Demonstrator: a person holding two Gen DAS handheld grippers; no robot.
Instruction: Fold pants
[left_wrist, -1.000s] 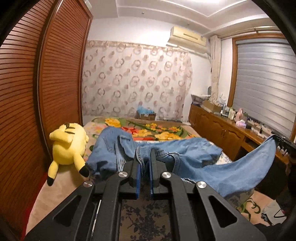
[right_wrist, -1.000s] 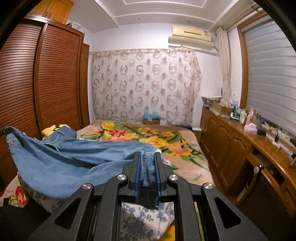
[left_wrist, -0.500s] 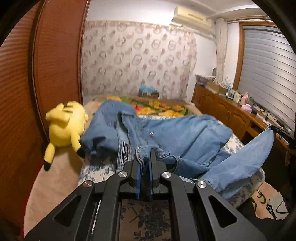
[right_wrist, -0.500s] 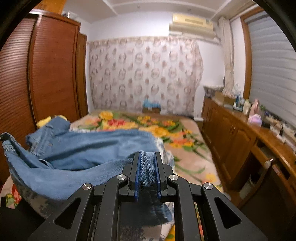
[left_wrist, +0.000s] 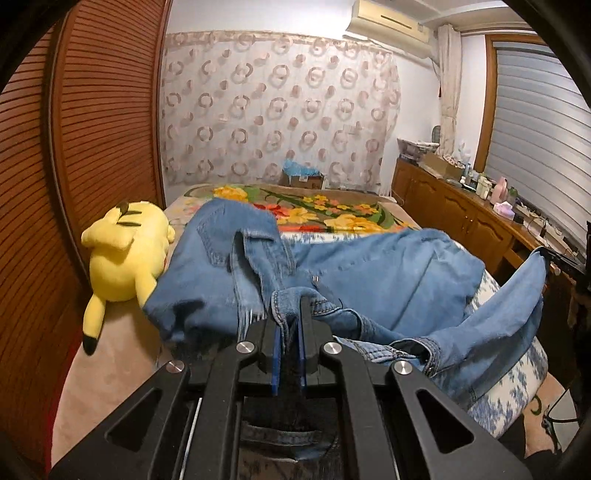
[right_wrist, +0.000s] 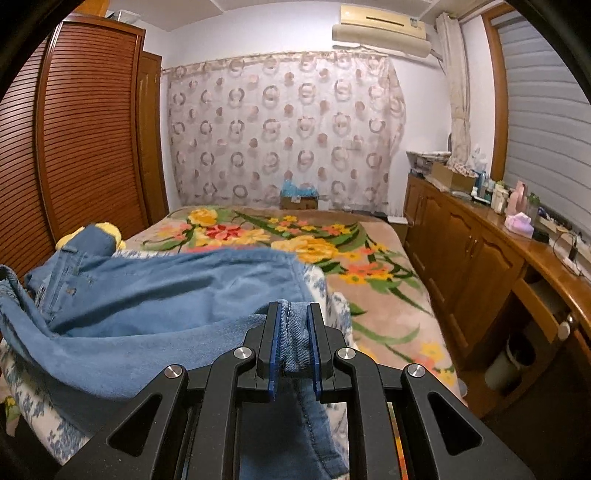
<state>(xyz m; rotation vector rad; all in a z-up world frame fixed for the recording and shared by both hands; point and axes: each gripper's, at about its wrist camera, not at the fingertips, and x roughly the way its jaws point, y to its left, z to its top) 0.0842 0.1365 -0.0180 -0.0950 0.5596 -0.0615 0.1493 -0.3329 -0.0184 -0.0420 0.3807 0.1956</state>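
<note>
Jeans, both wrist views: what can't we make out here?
- Left wrist view: the jeans below the left gripper are hidden by its black frame.
- Right wrist view: the hem end hanging under the right gripper is cut off by the bottom edge.
- Right wrist view: the yellow plush toy is mostly hidden behind the denim.

Left wrist view: fisheye, set just behind the left gripper (left_wrist: 288, 325), looking along its fingers and slightly down over the bed (left_wrist: 332, 206) toward the curtain (left_wrist: 277, 103); louvred wardrobe (left_wrist: 92, 129) close at left. Right wrist view: fisheye, behind the right gripper (right_wrist: 291, 332), same heading, nearer the wooden cabinets (right_wrist: 461, 251). Shared by both views: jeans (left_wrist: 388, 273), bed, curtain, air conditioner (right_wrist: 380, 27), yellow plush (left_wrist: 125, 251).
</note>
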